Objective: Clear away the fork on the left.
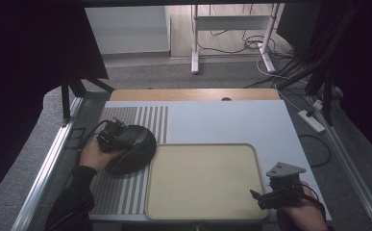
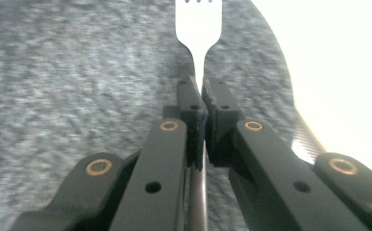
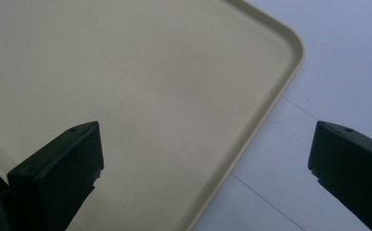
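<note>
Fork (image 2: 198, 29), a silvery metal one with a flat neck and a dark slim handle, sits clamped between the two black jaws of the left hand-held gripper (image 2: 202, 94), whose pads press on its neck from both sides so that the tines point away past the top of the left gripper view. Below the fork lies a dark grey speckled plate (image 2: 78, 72), round and shallow, and in the high view that plate (image 1: 138, 147) rests on the striped grey-and-white mat (image 1: 121, 192) near the left edge of the bench, with the left hand-held gripper (image 1: 111, 137) and the person's left hand (image 1: 94, 156) over its left part. Just beside the plate, toward the middle of the bench's near edge, lies a beige rectangular tray (image 1: 203, 180) with rounded corners and a low rim. At the near right corner of the pale blue bench (image 1: 231, 120) the right hand-held gripper (image 1: 265, 197) hangs over the tray's right rim (image 3: 270, 96), its jaws standing wide apart with nothing between them.
</note>
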Motion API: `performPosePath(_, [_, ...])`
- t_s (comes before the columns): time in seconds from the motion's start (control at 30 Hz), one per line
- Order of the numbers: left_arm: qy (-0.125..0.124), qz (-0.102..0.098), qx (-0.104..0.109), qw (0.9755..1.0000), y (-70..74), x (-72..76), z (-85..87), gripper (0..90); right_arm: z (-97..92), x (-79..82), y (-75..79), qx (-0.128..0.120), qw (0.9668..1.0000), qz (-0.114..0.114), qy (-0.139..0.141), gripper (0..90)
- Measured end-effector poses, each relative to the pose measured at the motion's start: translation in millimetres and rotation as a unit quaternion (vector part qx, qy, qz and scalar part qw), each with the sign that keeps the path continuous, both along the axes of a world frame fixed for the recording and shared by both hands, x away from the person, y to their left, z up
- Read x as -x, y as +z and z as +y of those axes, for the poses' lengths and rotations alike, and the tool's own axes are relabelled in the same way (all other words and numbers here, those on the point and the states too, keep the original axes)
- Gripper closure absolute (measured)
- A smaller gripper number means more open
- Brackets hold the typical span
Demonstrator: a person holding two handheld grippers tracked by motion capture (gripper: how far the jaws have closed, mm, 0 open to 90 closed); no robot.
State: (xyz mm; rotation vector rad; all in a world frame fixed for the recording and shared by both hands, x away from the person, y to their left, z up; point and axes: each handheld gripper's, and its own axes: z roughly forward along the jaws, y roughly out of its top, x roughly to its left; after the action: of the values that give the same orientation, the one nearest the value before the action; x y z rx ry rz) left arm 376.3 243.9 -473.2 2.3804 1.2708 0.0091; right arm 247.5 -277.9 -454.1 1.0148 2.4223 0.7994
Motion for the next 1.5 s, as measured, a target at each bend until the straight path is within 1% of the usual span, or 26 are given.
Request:
performPosePath(0.07, [-0.001,0.0,0.001,1.0,0.3,2.8,-2.8,86.4,0.0,-0.1,-0.1,0.0,1.0,0.0,0.0,0.0])
performPosePath(0.27, [-0.002,0.005,0.006,1.0,0.3,18.4,-19.6,86.4,0.1,0.1,0.0,0.0,1.0,0.0,0.001,0.0])
performPosePath(0.3, [-0.003,0.008,0.006,0.9999,0.4,23.0,-25.1,86.4,0.2,0.2,0.0,-0.001,1.0,0.0,0.002,0.0])
performPosePath(0.33, [-0.003,0.008,0.006,0.9999,0.4,23.0,-25.1,86.4,0.2,0.2,0.0,-0.001,1.0,0.0,0.002,0.0])
performPosePath(0.37, [-0.008,0.012,0.008,0.9999,0.3,27.1,-31.0,86.4,0.3,0.2,0.0,-0.001,1.0,0.0,0.002,0.0])
performPosePath(0.5, [-0.009,0.02,0.014,0.9996,-0.9,34.3,-43.4,86.4,0.7,0.2,-0.1,0.0,1.0,0.0,0.003,0.0])
performPosePath(0.53, [-0.009,0.02,0.014,0.9996,-0.9,34.3,-43.4,86.4,0.7,0.2,-0.1,0.0,1.0,0.0,0.003,0.0])
performPosePath(0.67, [-0.018,0.027,0.015,0.9994,-2.5,40.8,-61.1,86.4,1.1,0.2,-0.1,0.002,1.0,0.0,0.004,0.0])
performPosePath(0.7, [-0.022,0.028,0.011,0.9993,-3.1,42.4,-70.7,86.3,1.1,0.2,-0.1,0.003,1.0,0.0,0.004,0.0])
performPosePath(0.73, [-0.022,0.028,0.011,0.9993,-3.1,42.4,-70.7,86.4,1.1,0.2,-0.1,0.003,1.0,0.0,0.004,0.0])
performPosePath(0.83, [-0.025,0.031,0.006,0.9992,-4.4,44.2,-85.4,86.3,1.2,0.3,-0.1,0.004,1.0,-0.001,0.005,0.0])
performPosePath(0.87, [-0.027,0.032,0.0,0.9991,-4.6,45.1,-93.4,86.4,1.1,0.2,-0.2,0.003,1.0,0.0,0.005,0.0])
performPosePath(0.9, [-0.027,0.032,0.0,0.9991,-4.6,45.1,-93.4,86.3,1.1,0.2,-0.2,0.003,1.0,0.0,0.005,0.0])
performPosePath(0.93, [-0.028,0.033,-0.002,0.999,-4.5,46.1,-102.1,86.3,1.2,0.1,-0.2,0.004,1.0,0.0,0.005,0.0])
performPosePath(0.97, [-0.028,0.033,-0.002,0.999,-4.5,46.1,-102.1,86.3,1.2,0.1,-0.2,0.004,1.0,0.0,0.005,0.0])
performPosePath(1.0, [-0.032,0.032,-0.004,0.999,-4.5,47.2,-111.3,86.3,1.3,0.1,-0.2,0.004,1.0,-0.001,0.005,0.0])
performPosePath(1.03, [-0.032,0.032,-0.004,0.999,-4.5,47.2,-111.3,86.3,1.3,0.1,-0.2,0.004,1.0,-0.001,0.005,0.0])
performPosePath(1.17, [-0.043,0.035,-0.005,0.9985,-5.6,49.0,-128.9,86.3,1.5,0.2,-0.3,0.006,1.0,0.0,0.006,0.0])
performPosePath(1.23, [-0.046,0.038,-0.002,0.9982,-7.4,50.3,-139.2,86.3,1.5,0.1,-0.4,0.006,1.0,0.0,0.006,0.0])
performPosePath(1.3, [-0.049,0.038,-0.001,0.9981,-9.1,50.6,-142.4,86.2,1.5,0.2,-0.3,0.006,1.0,0.0,0.006,0.0])
performPosePath(1.33, [-0.05,0.043,-0.003,0.9979,-13.2,50.8,-145.7,86.2,1.5,0.1,-0.4,0.006,1.0,0.0,0.006,0.0])
performPosePath(1.4, [-0.048,0.047,-0.008,0.9977,-19.8,50.2,-146.9,86.1,1.7,0.2,-0.5,0.006,1.0,-0.001,0.006,0.0])
performPosePath(1.43, [-0.048,0.047,-0.008,0.9977,-19.8,50.2,-146.9,86.0,1.8,0.3,-0.5,0.006,1.0,0.0,0.007,0.0])
performPosePath(1.47, [-0.045,0.052,-0.009,0.9976,-26.5,49.8,-147.0,85.8,1.8,0.3,-0.6,0.006,1.0,0.0,0.007,0.0])
performPosePath(1.5, [-0.047,0.055,-0.01,0.9974,-29.2,49.6,-147.2,85.3,1.8,0.3,-0.6,0.006,1.0,0.0,0.007,0.0])
